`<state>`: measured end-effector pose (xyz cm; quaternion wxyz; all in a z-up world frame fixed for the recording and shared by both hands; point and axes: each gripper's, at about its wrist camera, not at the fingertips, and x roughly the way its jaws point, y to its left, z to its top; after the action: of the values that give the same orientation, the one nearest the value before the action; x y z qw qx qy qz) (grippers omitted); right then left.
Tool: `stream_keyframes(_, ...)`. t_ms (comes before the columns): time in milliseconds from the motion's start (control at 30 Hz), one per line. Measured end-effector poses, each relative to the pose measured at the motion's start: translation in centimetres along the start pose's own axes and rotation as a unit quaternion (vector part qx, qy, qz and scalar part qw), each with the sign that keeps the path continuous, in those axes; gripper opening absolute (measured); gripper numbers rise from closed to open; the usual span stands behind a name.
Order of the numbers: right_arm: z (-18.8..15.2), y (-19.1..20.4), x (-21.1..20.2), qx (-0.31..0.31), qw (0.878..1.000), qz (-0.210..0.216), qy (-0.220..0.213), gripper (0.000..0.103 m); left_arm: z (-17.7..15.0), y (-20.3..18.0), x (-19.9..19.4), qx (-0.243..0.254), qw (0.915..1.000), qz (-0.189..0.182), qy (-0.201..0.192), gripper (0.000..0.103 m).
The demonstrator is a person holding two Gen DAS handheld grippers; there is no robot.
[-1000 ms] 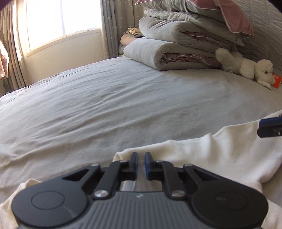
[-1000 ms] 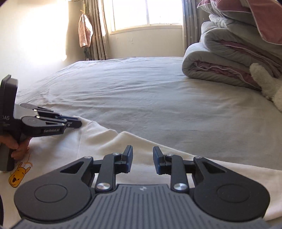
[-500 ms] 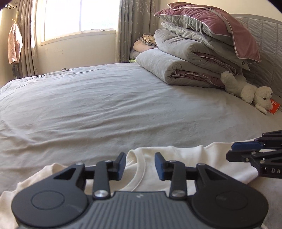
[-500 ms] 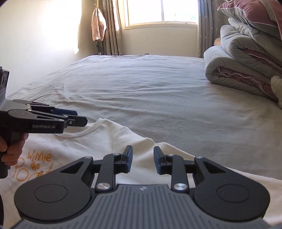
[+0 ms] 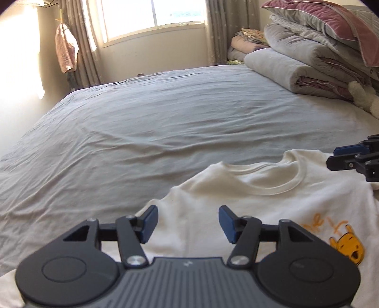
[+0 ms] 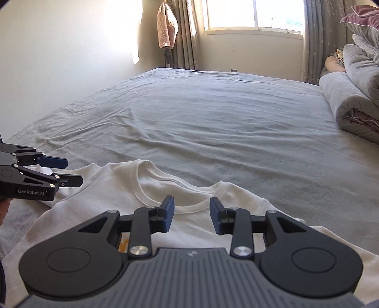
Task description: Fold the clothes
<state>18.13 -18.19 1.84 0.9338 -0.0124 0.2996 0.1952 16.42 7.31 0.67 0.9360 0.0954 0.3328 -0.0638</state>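
A white cotton T-shirt lies flat on the near part of a wide grey-sheeted bed, collar toward the far side. The black two-finger left gripper hangs over the shirt's left shoulder area, jaws opening, nothing between them. The black two-finger right gripper sits over the collar, jaws opening, nothing gripped. A stack of rolled grey quilts rests on the bed's far right. A fluffy white plush toy lies just before the stack. A bright window stands behind the bed; a pink cloth hangs left of it.
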Motion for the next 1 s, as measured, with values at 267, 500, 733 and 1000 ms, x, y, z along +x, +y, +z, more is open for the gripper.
stream_keyframes(267, 2.5, 5.8, 4.2, -0.029, 0.999, 0.044, 0.008, 0.038, -2.7, 8.8, -1.8, -0.073, 0.9927, 0.093, 0.022, 0.063)
stream_keyframes(500, 4.2, 10.3, 7.8, -0.09, 0.991, 0.099, 0.027, 0.043, -4.8, 15.8, -1.2, -0.034, 0.9921, 0.119, 0.023, 0.064)
stream_keyframes(733, 5.6, 13.3, 12.2, -0.136, 0.98, 0.138, 0.048, 0.05, -7.6, 20.3, 0.1, -0.023, 0.9909, 0.127, 0.037, 0.064)
stream_keyframes(1000, 4.3, 16.3, 16.5, -0.205, 0.966, 0.138, 0.079, 0.041, -9.7, 21.6, 0.2, -0.091, 0.9912, 0.087, 0.041, 0.034)
